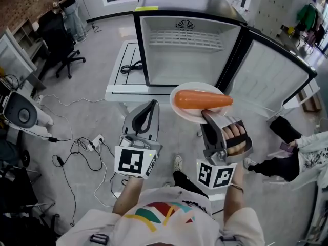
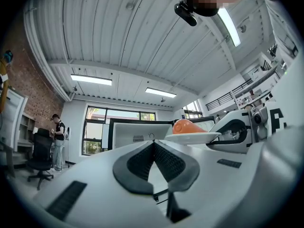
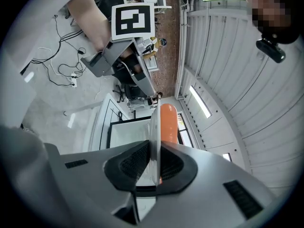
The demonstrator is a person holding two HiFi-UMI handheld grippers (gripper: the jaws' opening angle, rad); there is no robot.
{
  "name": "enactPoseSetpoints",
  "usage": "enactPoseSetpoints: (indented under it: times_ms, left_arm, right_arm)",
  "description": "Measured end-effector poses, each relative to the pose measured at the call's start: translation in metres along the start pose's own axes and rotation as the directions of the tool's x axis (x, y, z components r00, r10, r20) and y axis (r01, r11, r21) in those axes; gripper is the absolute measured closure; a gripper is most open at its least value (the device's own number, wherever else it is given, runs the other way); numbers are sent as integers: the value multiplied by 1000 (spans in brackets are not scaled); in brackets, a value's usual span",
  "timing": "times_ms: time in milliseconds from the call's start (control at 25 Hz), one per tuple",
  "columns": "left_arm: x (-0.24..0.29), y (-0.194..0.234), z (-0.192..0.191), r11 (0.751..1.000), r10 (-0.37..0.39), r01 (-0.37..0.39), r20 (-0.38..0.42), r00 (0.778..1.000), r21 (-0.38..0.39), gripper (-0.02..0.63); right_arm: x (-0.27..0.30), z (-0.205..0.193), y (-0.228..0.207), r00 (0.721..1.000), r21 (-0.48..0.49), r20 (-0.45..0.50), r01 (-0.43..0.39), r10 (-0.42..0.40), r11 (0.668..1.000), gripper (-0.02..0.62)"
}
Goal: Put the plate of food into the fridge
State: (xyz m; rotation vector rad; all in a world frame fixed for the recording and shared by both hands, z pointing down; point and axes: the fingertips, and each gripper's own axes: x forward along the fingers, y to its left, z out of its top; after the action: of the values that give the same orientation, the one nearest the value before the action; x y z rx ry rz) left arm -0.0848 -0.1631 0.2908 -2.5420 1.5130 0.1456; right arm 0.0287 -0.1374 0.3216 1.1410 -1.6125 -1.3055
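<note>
The right gripper (image 1: 207, 116) has its fingers (image 3: 135, 161) clenched on the near rim of the white plate (image 1: 188, 115). In the right gripper view the rim runs edge-on between the two pads. The plate juts forward from those fingers and sits roughly level in the head view. A carrot (image 1: 201, 100) lies on it.

The plate hangs in the air just in front of the fridge (image 1: 190, 60), at the lower right corner of its open mouth and not yet inside. The fridge door (image 1: 271, 78) is swung wide to the right of the opening, so it is out of the way. A wire shelf (image 1: 187, 39) sits high in the fridge, above the plate's level.

The cavity lies straight ahead of the plate and a little to its left. The carrot's long axis runs crosswise, parallel to the fridge front, so it would go in broadside. The next move looks like a forward push with a slight shift left, keeping the plate flat so the carrot does not roll.

The left gripper (image 1: 152, 103) hangs to the left of the plate, short of the fridge. Its fingers are pressed together on nothing. The right hand is the nearer one and carries the load.
</note>
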Motion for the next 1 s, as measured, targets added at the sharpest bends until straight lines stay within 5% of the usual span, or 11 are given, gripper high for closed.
enactPoseSetpoints:
  times_ms: [560, 1000]
  left_arm:
    - [139, 19, -17, 999, 32, -32, -1, 999, 3, 600]
    - [195, 28, -29, 998, 55, -55, -29, 998, 13, 600]
  right_arm:
    - [110, -79, -30, 999, -10, 43, -15, 15, 1000, 561]
    - [161, -111, -30, 996, 16, 78, -49, 48, 999, 561]
